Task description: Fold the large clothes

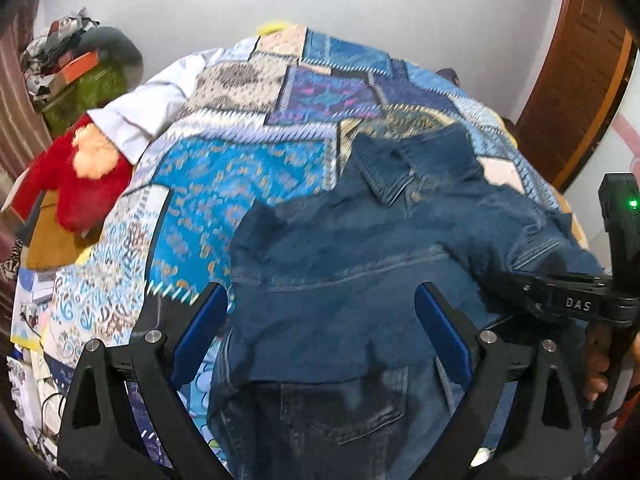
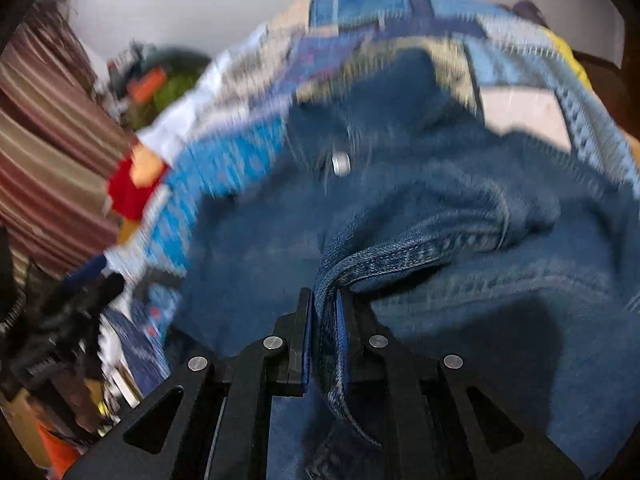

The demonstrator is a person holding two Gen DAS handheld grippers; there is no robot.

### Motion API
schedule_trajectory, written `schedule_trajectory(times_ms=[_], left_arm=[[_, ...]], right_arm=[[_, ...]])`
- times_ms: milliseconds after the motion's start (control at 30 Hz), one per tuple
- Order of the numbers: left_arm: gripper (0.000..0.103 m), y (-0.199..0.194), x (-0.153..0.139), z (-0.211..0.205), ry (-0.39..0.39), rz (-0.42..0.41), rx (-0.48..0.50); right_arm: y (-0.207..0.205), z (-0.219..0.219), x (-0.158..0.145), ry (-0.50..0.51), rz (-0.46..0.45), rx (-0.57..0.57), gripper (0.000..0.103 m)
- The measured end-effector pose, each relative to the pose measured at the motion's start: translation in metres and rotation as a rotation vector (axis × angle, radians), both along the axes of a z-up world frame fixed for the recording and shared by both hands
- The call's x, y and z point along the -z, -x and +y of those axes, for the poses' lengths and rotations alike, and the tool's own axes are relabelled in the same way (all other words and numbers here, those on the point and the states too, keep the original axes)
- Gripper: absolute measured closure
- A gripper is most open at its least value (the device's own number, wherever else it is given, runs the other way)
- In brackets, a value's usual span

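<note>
Your left gripper (image 1: 320,320) is hanging with its blue-padded fingers (image 1: 200,326) spread wide, holding nothing, right above the denim jacket (image 1: 360,248). You are seeing a dark jeans pocket (image 1: 344,412) just under the jacket's near edge, between the two fingers. That jacket is lying spread on the blue patchwork bedspread (image 1: 224,172), toward the bedspread's right side, with its collar (image 1: 384,176) pointing away from you toward the wall. Your right gripper (image 1: 560,292) is reaching in from the jacket's right side in the left wrist view, and your right hand (image 1: 598,360) is wrapping its handle. In the right wrist view, the right gripper (image 2: 322,312) is pinching a stitched denim hem (image 2: 332,360) of the jacket (image 2: 460,208) between its nearly closed fingers (image 2: 306,336), with the hem running down through the pads and a fold rising beside them. A silver button (image 2: 341,163) is showing on the jacket farther from you, though that view is blurring with motion. Left of the jacket, a red plush toy (image 1: 80,176) is lying at the bedspread's left edge, next to a white garment (image 1: 144,112) that is draping over the bedspread's far left corner. Beyond the plush toy, a cluttered pile (image 1: 68,64) is sitting against the wall, and a brown wooden door (image 1: 576,80) is standing to the jacket's far right.
</note>
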State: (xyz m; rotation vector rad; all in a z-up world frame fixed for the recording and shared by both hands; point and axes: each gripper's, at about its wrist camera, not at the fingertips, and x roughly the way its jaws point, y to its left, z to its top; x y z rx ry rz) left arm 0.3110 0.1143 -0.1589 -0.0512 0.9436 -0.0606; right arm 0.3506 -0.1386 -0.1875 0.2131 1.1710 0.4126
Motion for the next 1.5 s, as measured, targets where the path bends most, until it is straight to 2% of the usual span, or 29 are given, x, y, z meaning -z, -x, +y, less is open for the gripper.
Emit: schedule_trajectory(times_ms=[133, 300, 400, 600, 700, 800, 867, 900, 967, 1067, 1167, 1267, 1300, 1333, 1367, 1433, 1500], left_arm=[[0.008, 0.001, 0.006, -0.006, -0.017, 0.016, 0.017], [0.008, -0.003, -0.01, -0.033, -0.008, -0.014, 0.068], [0.008, -0.009, -0.021, -0.056, -0.007, -0.031, 0.122], [0.008, -0.03, -0.028, -0.118, -0.017, -0.014, 0.249], [0.008, -0.045, -0.016, -0.157, -0.049, 0.027, 0.331], [0.008, -0.056, 0.003, -0.192, -0.102, 0.059, 0.41], [0.016, -0.064, 0.023, -0.218, -0.17, 0.086, 0.457], [0.026, -0.066, 0.031, -0.226, -0.198, 0.093, 0.476], [0.027, -0.071, 0.047, -0.246, -0.282, 0.1, 0.503], [0.033, -0.072, 0.054, -0.262, -0.373, 0.038, 0.516], [0.039, -0.079, 0.05, -0.259, -0.342, 0.048, 0.516], [0.053, -0.083, 0.046, -0.249, -0.329, 0.05, 0.5], [0.064, -0.085, 0.047, -0.244, -0.346, 0.051, 0.481], [0.082, -0.087, 0.049, -0.239, -0.368, 0.056, 0.454], [0.088, -0.089, 0.05, -0.234, -0.379, 0.063, 0.431], [0.09, -0.093, 0.047, -0.221, -0.358, 0.066, 0.407], [0.093, -0.095, 0.033, -0.206, -0.349, 0.034, 0.362]], right_arm=[[0.01, -0.008, 0.012, 0.009, 0.103, -0.004, 0.094], [0.027, -0.029, -0.017, -0.088, 0.126, -0.024, 0.094], [0.039, -0.051, -0.046, -0.115, 0.049, 0.004, 0.094], [0.051, -0.116, -0.096, 0.022, -0.163, 0.085, 0.094], [0.054, -0.154, -0.102, 0.1, -0.211, 0.146, 0.094], [0.055, -0.191, -0.094, 0.118, -0.193, 0.21, 0.094], [0.054, -0.213, -0.084, 0.106, -0.161, 0.241, 0.094], [0.055, -0.224, -0.077, 0.097, -0.142, 0.261, 0.094], [0.056, -0.24, -0.063, 0.08, -0.108, 0.295, 0.094], [0.059, -0.253, -0.045, 0.055, -0.063, 0.322, 0.094], [0.062, -0.255, -0.03, 0.037, -0.028, 0.321, 0.094], [0.065, -0.244, -0.02, 0.038, -0.008, 0.286, 0.094], [0.065, -0.239, -0.017, 0.041, -0.006, 0.271, 0.094], [0.065, -0.233, -0.015, 0.048, -0.001, 0.253, 0.094], [0.065, -0.227, -0.011, 0.057, 0.008, 0.23, 0.094], [0.065, -0.217, -0.004, 0.094, 0.012, 0.208, 0.094], [0.064, -0.211, 0.001, 0.14, 0.008, 0.195, 0.094]])
